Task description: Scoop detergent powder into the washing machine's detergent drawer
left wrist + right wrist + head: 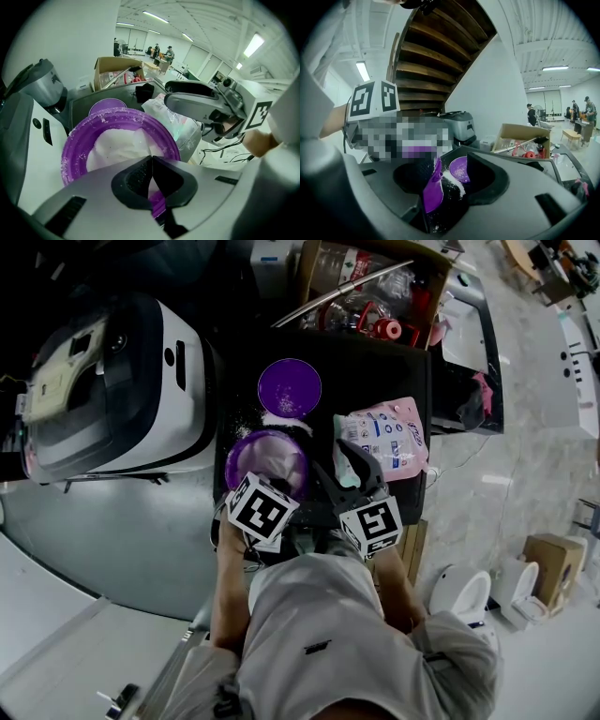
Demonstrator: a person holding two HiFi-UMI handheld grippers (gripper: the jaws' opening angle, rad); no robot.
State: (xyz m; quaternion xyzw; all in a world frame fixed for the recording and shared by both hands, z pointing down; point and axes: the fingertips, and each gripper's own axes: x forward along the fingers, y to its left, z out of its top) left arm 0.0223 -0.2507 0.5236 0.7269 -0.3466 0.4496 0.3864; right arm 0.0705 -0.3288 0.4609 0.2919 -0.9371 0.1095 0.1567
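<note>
A purple bowl [266,463] of white detergent powder [117,145] sits at the near edge of a black table [375,371]. My left gripper [269,487] is shut on the bowl's near rim [151,161]. My right gripper [343,457] hovers just right of the bowl, over the pink and white detergent bag [389,435]. In the right gripper view its jaws [440,161] are shut on a purple scoop [432,190] dusted with powder. A purple lid [290,387] lies beyond the bowl. The white washing machine [141,390] stands left of the table.
A cardboard box [375,287] of bottles sits at the table's far edge. White fixtures [464,596] and another box [553,563] stand on the floor to the right. Spilled powder [246,418] dusts the table by the lid. People [530,112] stand far off.
</note>
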